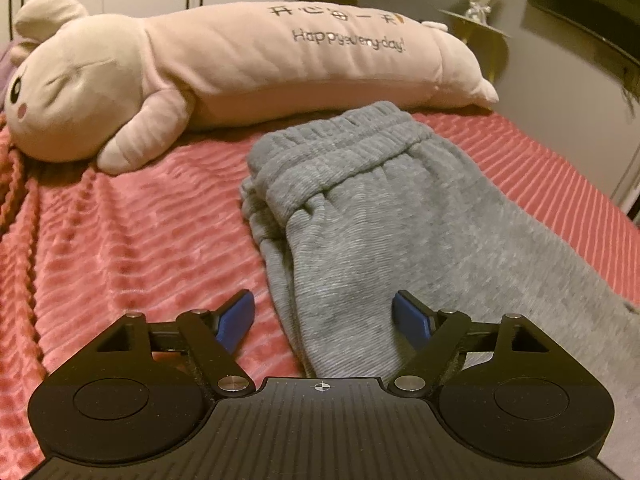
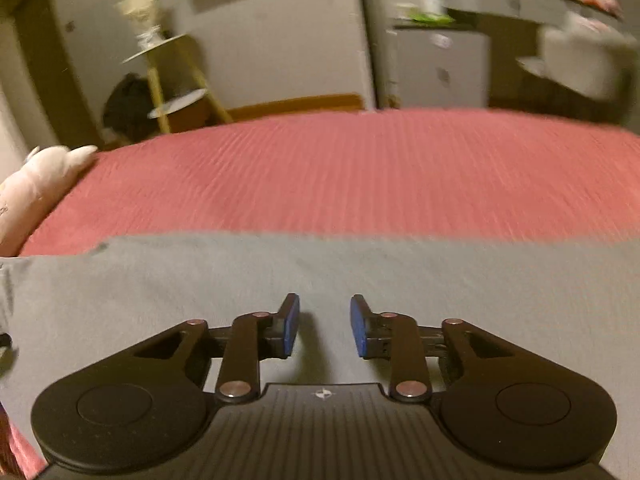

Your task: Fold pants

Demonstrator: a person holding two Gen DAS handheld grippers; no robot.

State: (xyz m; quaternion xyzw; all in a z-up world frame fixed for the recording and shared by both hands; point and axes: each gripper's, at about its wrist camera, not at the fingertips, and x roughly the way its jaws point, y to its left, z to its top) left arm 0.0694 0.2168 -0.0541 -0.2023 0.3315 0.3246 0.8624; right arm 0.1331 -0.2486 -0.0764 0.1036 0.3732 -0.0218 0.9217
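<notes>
Grey sweatpants [image 1: 360, 216] lie on the red bedspread [image 1: 132, 240], folded lengthwise, waistband toward the plush pillow, legs running to the lower right. My left gripper [image 1: 323, 316] is open wide, its blue pads on either side of the pants' near folded edge, just above the cloth. In the right wrist view the grey pant leg [image 2: 320, 272] spans the frame. My right gripper [image 2: 324, 324] is open over it with a narrower gap and holds nothing. This view is motion-blurred.
A long pink plush rabbit pillow [image 1: 248, 68] lies along the far side of the bed; its end shows in the right wrist view [image 2: 36, 184]. A yellow shelf stand [image 2: 176, 80] and a white cabinet [image 2: 440, 68] stand beyond the bed edge.
</notes>
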